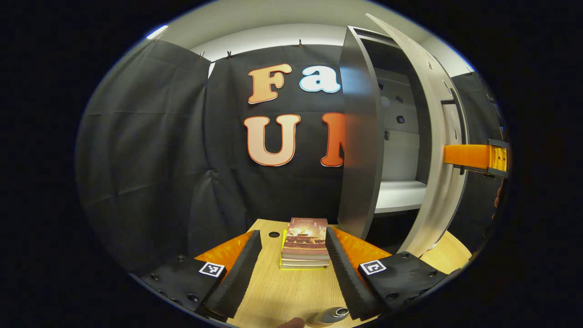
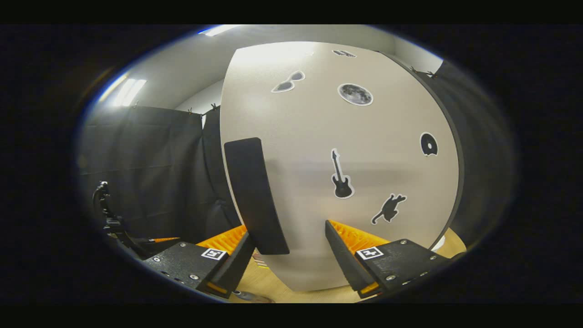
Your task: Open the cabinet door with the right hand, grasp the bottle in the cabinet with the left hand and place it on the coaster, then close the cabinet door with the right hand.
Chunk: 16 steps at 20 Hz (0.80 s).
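Cabinet (image 1: 401, 136): stands open at the right of the left gripper view, with a pale shelf showing inside and no bottle on the part of it that can be seen.

Cabinet door (image 2: 346, 150): hangs swung out from the carcass and looms close in the right gripper view, its pale face dotted with dark stickers.

Table (image 1: 273, 291): runs light and wooden beneath both tools, carrying a stack of books (image 1: 305, 241) toward the back.

Left gripper (image 1: 293, 231): spread wide over the tabletop, pinching nothing, pointing toward the books.

Right gripper (image 2: 287, 230): spread as well, held up against the door front, with the dark handle (image 2: 255, 196) standing between its fingers and closer to the left one. No sign of both fingers pressing on it, so likely only bracketing it.

Bottle (image 1: 330, 315): peeks in as a metallic cap at the very bottom of the left gripper view, down on the table just beside the base of one finger and free of any grip.

Coaster (image 1: 291, 322): probably the brownish sliver just beside the bottle; too cropped to tell whether the bottle sits squarely on it.

Progress, as a judgement: opening looks done, fetching and setting down look done or nearly so, and closing the door with the right hand remains.
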Motion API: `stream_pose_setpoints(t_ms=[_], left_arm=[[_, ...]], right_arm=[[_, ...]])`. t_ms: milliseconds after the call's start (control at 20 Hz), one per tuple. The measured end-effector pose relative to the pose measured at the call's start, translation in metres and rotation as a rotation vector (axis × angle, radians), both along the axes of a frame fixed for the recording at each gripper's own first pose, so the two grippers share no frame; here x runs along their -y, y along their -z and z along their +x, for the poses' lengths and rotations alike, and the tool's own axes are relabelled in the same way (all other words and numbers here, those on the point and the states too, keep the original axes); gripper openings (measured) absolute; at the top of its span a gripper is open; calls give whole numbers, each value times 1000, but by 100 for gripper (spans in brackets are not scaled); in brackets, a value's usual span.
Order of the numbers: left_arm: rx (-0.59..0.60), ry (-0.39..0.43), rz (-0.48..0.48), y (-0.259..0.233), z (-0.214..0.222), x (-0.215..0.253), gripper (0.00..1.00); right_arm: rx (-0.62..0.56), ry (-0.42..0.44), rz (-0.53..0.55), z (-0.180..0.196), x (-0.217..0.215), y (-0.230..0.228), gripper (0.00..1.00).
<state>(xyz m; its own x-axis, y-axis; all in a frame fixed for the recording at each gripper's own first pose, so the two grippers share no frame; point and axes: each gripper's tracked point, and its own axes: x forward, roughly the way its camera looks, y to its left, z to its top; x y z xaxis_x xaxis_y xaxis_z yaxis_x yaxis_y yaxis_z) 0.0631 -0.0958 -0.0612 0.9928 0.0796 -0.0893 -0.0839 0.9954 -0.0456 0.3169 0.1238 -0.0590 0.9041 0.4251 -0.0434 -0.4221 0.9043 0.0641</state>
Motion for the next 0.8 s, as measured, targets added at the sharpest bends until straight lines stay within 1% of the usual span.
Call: stream_pose_setpoints(t_ms=[50,100,350,550,800], left_arm=[[-1,3,2,1,6,0,92],[1,8,4,2,14,1,93],[-5,31,5,10,47,5,92],[-11,50,-2,17,66,10,93],[-2,65,2,17,81,12,93]], right_arm=[[14,17,-17,1,0,0,89],[21,33,-28,2,1,0,89],[48,100,-34,4,0,0,91],[45,129,-40,6,-1,2,93],[45,146,-34,6,-1,5,93]])
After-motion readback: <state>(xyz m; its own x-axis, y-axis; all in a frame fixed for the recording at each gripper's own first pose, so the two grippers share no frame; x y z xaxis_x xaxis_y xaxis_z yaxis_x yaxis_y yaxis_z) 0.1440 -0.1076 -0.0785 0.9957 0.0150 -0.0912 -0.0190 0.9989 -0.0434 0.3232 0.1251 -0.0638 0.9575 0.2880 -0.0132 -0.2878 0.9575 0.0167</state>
